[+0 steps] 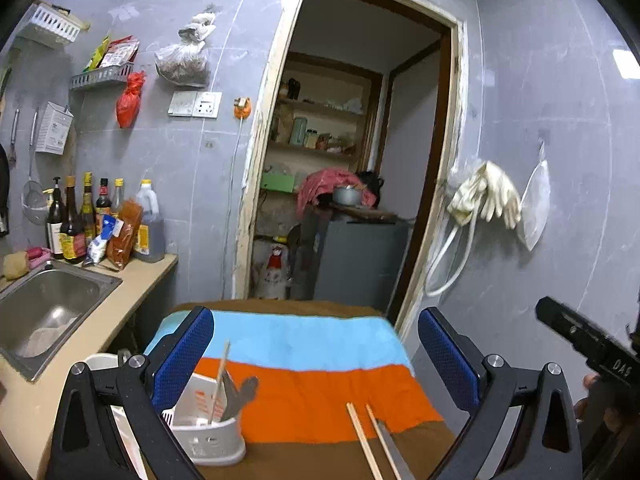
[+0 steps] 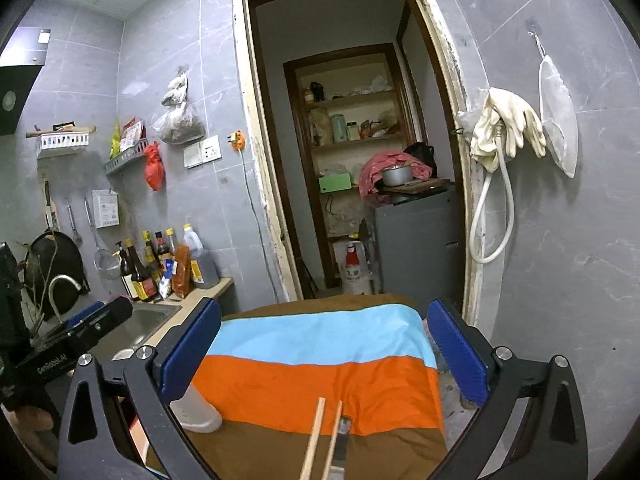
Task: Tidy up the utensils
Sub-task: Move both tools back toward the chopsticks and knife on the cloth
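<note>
Both grippers gape empty above the striped cloth (image 1: pixel 304 384).
The thin wooden chopsticks (image 2: pixel 320 440) look light, stiff and slippery; the right gripper (image 2: pixel 324 360) or left gripper (image 1: pixel 316 360) would best pinch them mid-shaft.

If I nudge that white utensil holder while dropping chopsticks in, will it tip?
Possibly. The white utensil holder looks like thin plastic, so probably light. It stands on soft striped cloth, not a hard surface, and the utensils inside lean to one side. Likely to slide or rock under a sideways push.

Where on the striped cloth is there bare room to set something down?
Free: the blue and orange bands of the cloth, between the white holder at its left and the right edge. Crowded: the near brown band, where chopsticks and a metal utensil lie.
</note>
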`<state>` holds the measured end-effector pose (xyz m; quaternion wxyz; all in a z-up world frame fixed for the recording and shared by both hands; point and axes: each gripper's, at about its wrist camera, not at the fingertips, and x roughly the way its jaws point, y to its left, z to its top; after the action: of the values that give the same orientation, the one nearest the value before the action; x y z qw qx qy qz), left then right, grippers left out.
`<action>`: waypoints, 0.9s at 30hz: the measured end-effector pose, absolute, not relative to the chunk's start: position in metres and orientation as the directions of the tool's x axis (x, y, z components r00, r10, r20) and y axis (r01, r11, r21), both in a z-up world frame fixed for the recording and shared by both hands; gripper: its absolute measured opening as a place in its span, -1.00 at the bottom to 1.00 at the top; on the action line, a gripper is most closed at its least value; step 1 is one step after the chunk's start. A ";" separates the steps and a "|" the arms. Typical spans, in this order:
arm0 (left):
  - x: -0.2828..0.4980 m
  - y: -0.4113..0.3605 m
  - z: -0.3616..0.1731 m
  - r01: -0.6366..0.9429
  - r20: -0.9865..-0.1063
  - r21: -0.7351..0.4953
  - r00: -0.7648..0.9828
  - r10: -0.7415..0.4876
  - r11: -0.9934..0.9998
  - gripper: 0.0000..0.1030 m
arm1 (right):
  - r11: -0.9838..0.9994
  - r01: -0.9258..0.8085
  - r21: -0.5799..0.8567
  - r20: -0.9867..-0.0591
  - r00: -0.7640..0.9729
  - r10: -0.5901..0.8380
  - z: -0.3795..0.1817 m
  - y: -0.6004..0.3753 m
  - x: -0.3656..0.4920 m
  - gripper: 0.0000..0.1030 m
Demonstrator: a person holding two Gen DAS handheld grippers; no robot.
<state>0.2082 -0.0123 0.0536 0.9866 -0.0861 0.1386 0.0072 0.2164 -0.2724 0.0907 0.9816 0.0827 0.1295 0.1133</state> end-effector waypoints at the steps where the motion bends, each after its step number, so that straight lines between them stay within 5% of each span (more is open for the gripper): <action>1: 0.210 -0.017 0.052 -0.045 -0.287 -0.157 0.958 -0.003 0.987 0.99 | 0.962 -0.200 0.187 -0.241 0.940 0.242 0.088 -0.277 0.217 0.97; 27: 0.253 -0.064 -0.034 -0.109 -0.502 -0.190 0.865 -0.001 0.976 0.99 | 0.950 -0.226 0.215 -0.445 0.843 0.301 -0.031 -0.322 0.267 0.97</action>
<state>0.2528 -0.0639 -0.0341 0.9597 -0.1068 0.2584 0.0280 0.2667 -0.3222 -0.0310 0.9569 0.0770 0.2437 0.1379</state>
